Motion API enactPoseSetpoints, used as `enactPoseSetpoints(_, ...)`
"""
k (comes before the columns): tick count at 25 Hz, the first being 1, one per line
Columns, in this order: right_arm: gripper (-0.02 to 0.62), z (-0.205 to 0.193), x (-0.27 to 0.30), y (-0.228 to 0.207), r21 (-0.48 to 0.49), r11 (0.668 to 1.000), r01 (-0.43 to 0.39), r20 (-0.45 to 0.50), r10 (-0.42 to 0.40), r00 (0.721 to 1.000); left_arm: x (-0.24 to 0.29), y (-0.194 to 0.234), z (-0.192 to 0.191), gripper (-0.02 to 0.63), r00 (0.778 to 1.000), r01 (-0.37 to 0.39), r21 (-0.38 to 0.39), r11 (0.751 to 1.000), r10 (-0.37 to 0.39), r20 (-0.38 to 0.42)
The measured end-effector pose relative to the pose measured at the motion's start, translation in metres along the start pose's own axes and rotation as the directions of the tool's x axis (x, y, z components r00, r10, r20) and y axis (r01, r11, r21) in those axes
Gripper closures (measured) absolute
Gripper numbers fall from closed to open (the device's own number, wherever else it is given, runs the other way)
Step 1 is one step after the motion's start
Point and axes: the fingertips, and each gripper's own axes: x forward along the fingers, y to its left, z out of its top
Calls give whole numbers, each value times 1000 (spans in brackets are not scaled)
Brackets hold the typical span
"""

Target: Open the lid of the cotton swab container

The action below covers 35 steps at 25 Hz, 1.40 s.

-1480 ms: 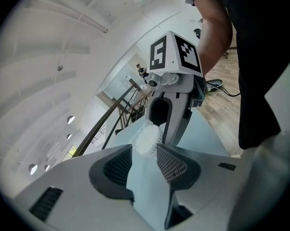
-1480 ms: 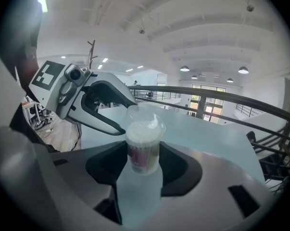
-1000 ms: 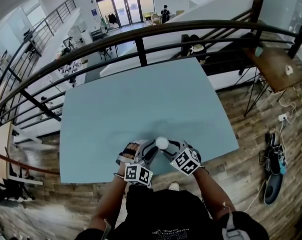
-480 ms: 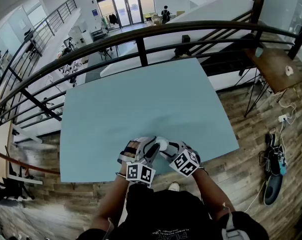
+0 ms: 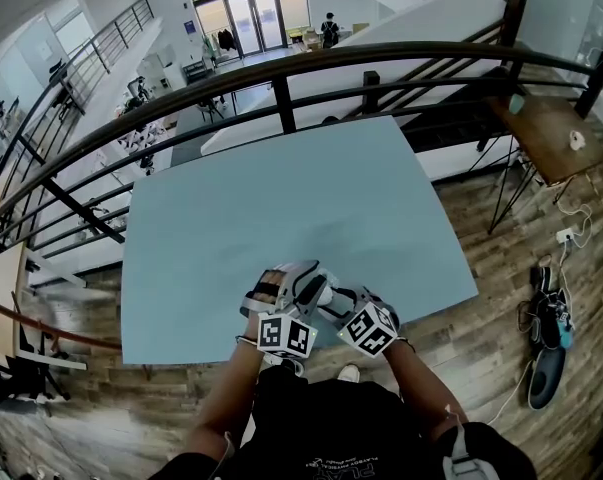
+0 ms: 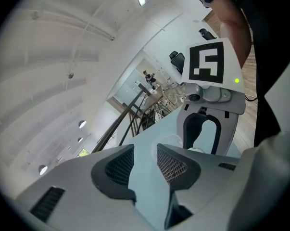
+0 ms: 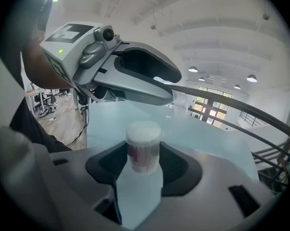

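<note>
The cotton swab container (image 7: 144, 146) is a small clear tub with a white top. It stands upright between the pads of my right gripper (image 7: 144, 154), which is shut on its body. In the head view only a sliver of the container (image 5: 325, 292) shows near the front edge of the light blue table (image 5: 281, 198), beside my right gripper (image 5: 333, 298). My left gripper (image 5: 306, 280) hangs over the container from the left, and in the right gripper view the left gripper (image 7: 171, 84) reaches above the tub. Its jaws (image 6: 145, 150) stand apart with only table between them.
A dark metal railing (image 5: 281, 93) runs behind the table's far edge, with a lower hall beyond it. A wooden floor surrounds the table. A small wooden table (image 5: 546, 133) stands at the right, and shoes and cables (image 5: 546, 318) lie on the floor there.
My left gripper has moved right and over the container, covering its white top in the head view. The right gripper and the container have stayed in place.
</note>
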Motion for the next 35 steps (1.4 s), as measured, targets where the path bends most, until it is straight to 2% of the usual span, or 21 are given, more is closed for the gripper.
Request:
enactPoseSetpoints(9, 377, 6, -5, 16, -58, 998, -23, -2, 22, 1000, 9, 1, 2, 448, 1000, 6, 4, 1000, -6, -2)
enactPoseSetpoints(18, 377, 14, -6, 26, -65, 997, -46, 20, 47, 999, 13, -3, -2, 448, 1000, 7, -10, 1000, -7, -19)
enactPoseSetpoints(25, 377, 21, -8, 13, 49, 998, -41, 81, 37, 996, 9, 2, -4, 448, 1000, -8, -21, 1000, 7, -23)
enactPoseSetpoints(28, 377, 23, -9, 1, 138, 990, -27, 114, 11, 993, 3, 4, -7, 448, 999, -25, -41, 999, 24, -22)
enactPoseSetpoints(30, 377, 21, -10, -11, 200, 980, -12, 138, -16, 990, 0, 8, -8, 448, 999, -41, -97, 994, 40, -13)
enactPoseSetpoints(32, 377, 20, -14, -22, 236, 972, 12, 154, -49, 987, -4, 16, -11, 448, 997, -64, -236, 970, 69, 14)
enactPoseSetpoints(33, 377, 20, -16, -27, 244, 969, 26, 158, -67, 985, -7, 21, -16, 448, 996, -77, -329, 941, 91, 27)
enactPoseSetpoints(35, 377, 17, -20, -38, 248, 966, 72, 156, -114, 981, -15, 29, -30, 448, 990, -102, -489, 866, 135, 33)
